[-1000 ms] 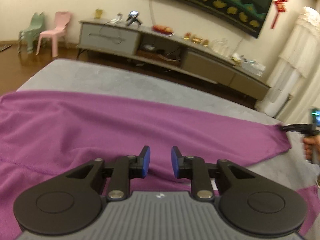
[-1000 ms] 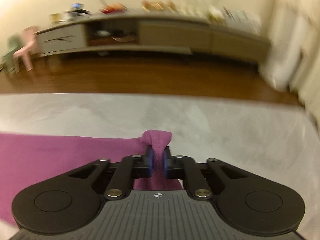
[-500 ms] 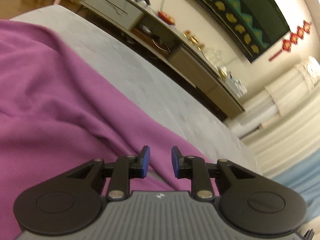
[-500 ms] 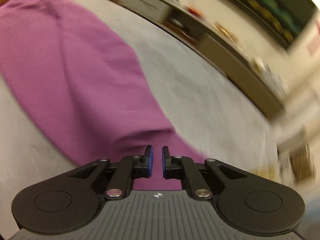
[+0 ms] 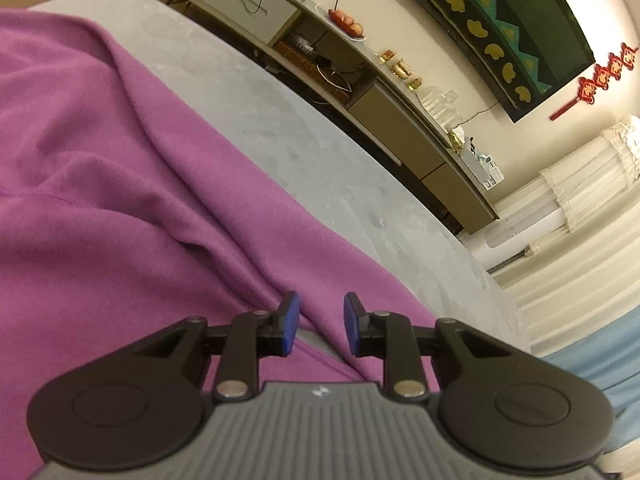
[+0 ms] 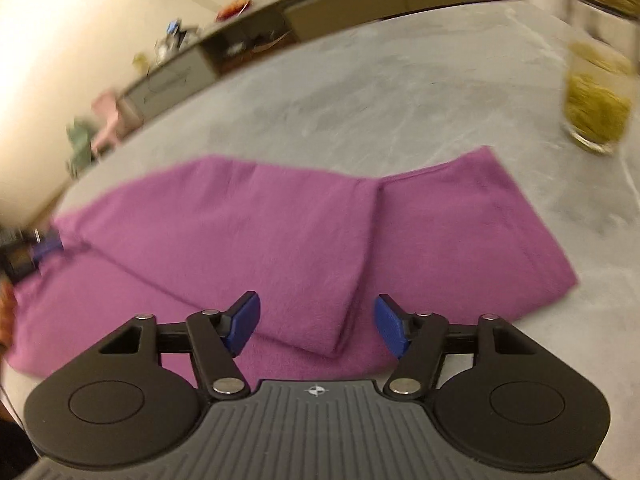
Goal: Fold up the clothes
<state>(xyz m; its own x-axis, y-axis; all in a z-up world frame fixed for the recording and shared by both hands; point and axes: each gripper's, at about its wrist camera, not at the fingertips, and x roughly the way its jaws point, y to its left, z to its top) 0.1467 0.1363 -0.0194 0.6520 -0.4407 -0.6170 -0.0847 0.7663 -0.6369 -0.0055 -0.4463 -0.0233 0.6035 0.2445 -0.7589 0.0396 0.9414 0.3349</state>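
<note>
The right claw (image 6: 316,326) hangs over the near edge of the purple garment (image 6: 280,240), its blue pads (image 6: 244,322) wide apart and opening, with nothing pinched between them; the folded-over sleeve's corner lies just below the gap. A second ago this claw was clamped on the sleeve's bunched end; half a second ago it was nearly closed over the cloth, already let go.

The left claw (image 5: 322,324) sits low over the same garment (image 5: 120,200), its jaws a narrow gap apart and opening slightly. A ridge of fabric runs up to the left pad, but no cloth is gripped. Compared with a second ago its view has rolled, so the gray counter (image 5: 280,128) and the sideboard (image 5: 360,92) now slant across the picture.

The garment lies on the counter (image 6: 400,92). In the right view the sleeve is now folded in over the body, where a second ago it stretched straight out toward the right. At that view's left edge, the left claw's blue tip (image 6: 46,246) touches the cloth's far end. A glass of yellow-green contents (image 6: 596,112) stands on the counter beyond the garment's right corner. Farther off are the sideboard (image 6: 360,4) and small pink and green chairs (image 6: 108,120).
</note>
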